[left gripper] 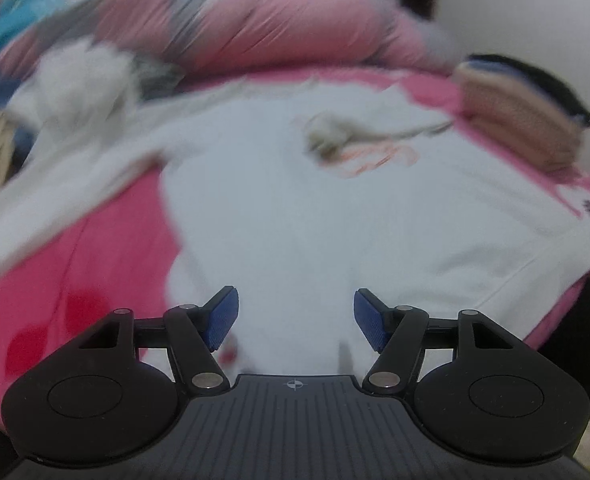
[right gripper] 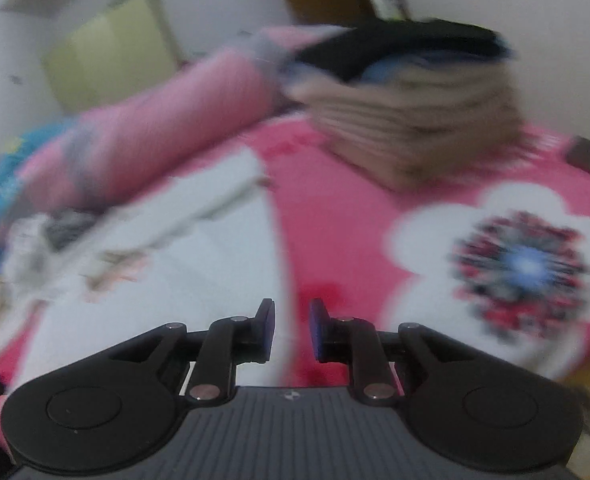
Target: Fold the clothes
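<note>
- Here the white shirt (left gripper: 295,208) lies spread on the pink bedspread (left gripper: 95,264), part-folded by my judgement.
- Left gripper (left gripper: 296,318) gapes empty; right gripper (right gripper: 292,330) stands slightly parted, empty.
- Next probably calls for pinching a near hem.

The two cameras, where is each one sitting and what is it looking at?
Left wrist camera: sits on the left claw, looking down over its open blue pads at a white printed shirt spread on the pink flowered bedsheet.
Right wrist camera: sits on the right claw, its jaws slightly apart and empty, facing a stack of folded tan and dark clothes.
Both show the shirt, sheet, stack and a pink rolled quilt.
</note>
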Motion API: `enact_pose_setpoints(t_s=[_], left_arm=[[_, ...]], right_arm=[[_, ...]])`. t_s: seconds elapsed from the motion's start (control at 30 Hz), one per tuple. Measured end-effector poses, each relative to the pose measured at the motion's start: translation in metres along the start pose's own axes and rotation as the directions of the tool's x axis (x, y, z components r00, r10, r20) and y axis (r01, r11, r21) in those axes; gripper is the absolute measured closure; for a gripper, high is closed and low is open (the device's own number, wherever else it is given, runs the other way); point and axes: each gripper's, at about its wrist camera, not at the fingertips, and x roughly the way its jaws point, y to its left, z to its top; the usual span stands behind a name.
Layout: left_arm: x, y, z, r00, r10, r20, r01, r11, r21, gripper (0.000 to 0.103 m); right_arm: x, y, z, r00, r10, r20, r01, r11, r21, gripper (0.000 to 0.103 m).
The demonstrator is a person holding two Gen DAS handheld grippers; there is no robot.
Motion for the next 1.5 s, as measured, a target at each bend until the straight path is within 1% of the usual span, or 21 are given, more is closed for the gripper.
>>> enact_pose_setpoints(t_s=[0.1, 0.2, 0.27, 0.33, 0.43, 0.47, 0.53, 0.63, 0.77, 0.8, 0.9, 0.97, 1.0, 1.07, 1.1, 1.17, 1.2, 1.3, 1.37, 1.43, 1.5], left_arm=[[0.025, -0.027, 0.013, 0.999, -0.021, 0.026, 0.019, 0.996, 0.085, 0.039], [0.061, -0.033, 0.01, 0.997, -0.032, -0.067, 0.037, 0.997, 0.073, 0.039], [0.068, -0.028, 0.0, 0.996, -0.041, -0.084, 0.045, 0.998, 0.047, 0.039], [0.053, -0.014, -0.01, 0.997, -0.043, -0.071, 0.044, 0.999, 0.016, 0.038], [0.031, 0.012, -0.015, 0.995, -0.065, -0.076, 0.059, 0.995, -0.08, 0.038], [0.027, 0.019, -0.011, 0.995, -0.071, -0.073, 0.063, 0.992, -0.107, 0.038], [0.027, 0.027, 0.006, 0.997, -0.055, -0.045, 0.05, 0.993, -0.107, 0.038], [0.043, 0.024, 0.04, 0.999, -0.028, 0.021, 0.029, 0.999, -0.03, 0.038], [0.089, 0.011, 0.085, 0.998, -0.016, 0.058, 0.013, 0.999, 0.051, 0.038], [0.101, 0.013, 0.092, 0.998, -0.023, 0.057, 0.02, 0.999, 0.047, 0.038], [0.142, 0.022, 0.114, 0.998, -0.054, 0.028, 0.055, 0.997, -0.047, 0.038], [0.157, 0.033, 0.12, 0.996, -0.085, 0.024, 0.087, 0.986, -0.142, 0.041], [0.164, 0.038, 0.122, 0.995, -0.1, 0.025, 0.103, 0.978, -0.183, 0.045], [0.172, 0.042, 0.126, 0.991, -0.134, 0.03, 0.137, 0.968, -0.21, 0.052], [0.174, 0.041, 0.127, 0.989, -0.146, 0.029, 0.149, 0.968, -0.2, 0.059], [0.177, 0.035, 0.129, 0.988, -0.15, 0.032, 0.153, 0.973, -0.17, 0.082], [0.177, 0.031, 0.129, 0.988, -0.145, 0.044, 0.15, 0.978, -0.148, 0.098], [0.162, 0.01, 0.129, 0.982, -0.126, 0.14, 0.129, 0.992, -0.011, 0.101], [0.151, -0.01, 0.125, 0.973, -0.143, 0.182, 0.124, 0.986, 0.112, 0.101], [0.14, -0.032, 0.115, 0.962, -0.168, 0.214, 0.113, 0.963, 0.246, 0.101], [0.132, -0.053, 0.102, 0.952, -0.207, 0.227, 0.109, 0.919, 0.379, 0.101]], right_arm=[[0.033, 0.048, -0.002, 0.993, 0.117, 0.006, -0.116, 0.99, -0.083, 0.083], [0.079, 0.09, -0.014, 0.993, 0.116, -0.035, -0.12, 0.976, -0.184, 0.083], [0.107, 0.101, -0.033, 0.985, 0.078, -0.153, -0.108, 0.974, -0.199, 0.083], [0.095, 0.111, -0.05, 0.982, 0.095, -0.166, -0.14, 0.948, -0.287, 0.083], [0.076, 0.125, -0.076, 0.975, 0.118, -0.188, -0.187, 0.892, -0.411, 0.083], [0.071, 0.126, -0.074, 0.967, 0.139, -0.214, -0.217, 0.886, -0.409, 0.083], [0.07, 0.129, -0.06, 0.96, 0.166, -0.223, -0.243, 0.893, -0.378, 0.083], [0.077, 0.134, -0.034, 0.961, 0.199, -0.19, -0.253, 0.913, -0.32, 0.083], [0.108, 0.143, 0.006, 0.951, 0.275, -0.139, -0.297, 0.937, -0.185, 0.081], [0.121, 0.148, 0.015, 0.949, 0.286, -0.136, -0.304, 0.942, -0.139, 0.08], [0.156, 0.156, 0.026, 0.938, 0.316, -0.141, -0.322, 0.946, -0.025, 0.078], [0.179, 0.158, 0.027, 0.932, 0.332, -0.146, -0.329, 0.943, 0.045, 0.078], [0.185, 0.157, 0.024, 0.931, 0.334, -0.146, -0.328, 0.942, 0.066, 0.078], [0.198, 0.155, 0.018, 0.93, 0.338, -0.146, -0.325, 0.94, 0.108, 0.078], [0.203, 0.152, 0.014, 0.929, 0.338, -0.15, -0.319, 0.938, 0.135, 0.078], [0.211, 0.145, 0.008, 0.929, 0.331, -0.163, -0.304, 0.937, 0.172, 0.078], [0.212, 0.142, 0.006, 0.931, 0.325, -0.169, -0.294, 0.938, 0.184, 0.078], [0.209, 0.13, 0.004, 0.938, 0.304, -0.166, -0.266, 0.939, 0.219, 0.077], [0.203, 0.122, 0.005, 0.944, 0.294, -0.148, -0.254, 0.937, 0.24, 0.077], [0.195, 0.115, 0.009, 0.952, 0.279, -0.123, -0.241, 0.937, 0.252, 0.077], [0.188, 0.109, 0.013, 0.96, 0.261, -0.099, -0.228, 0.938, 0.26, 0.077]])
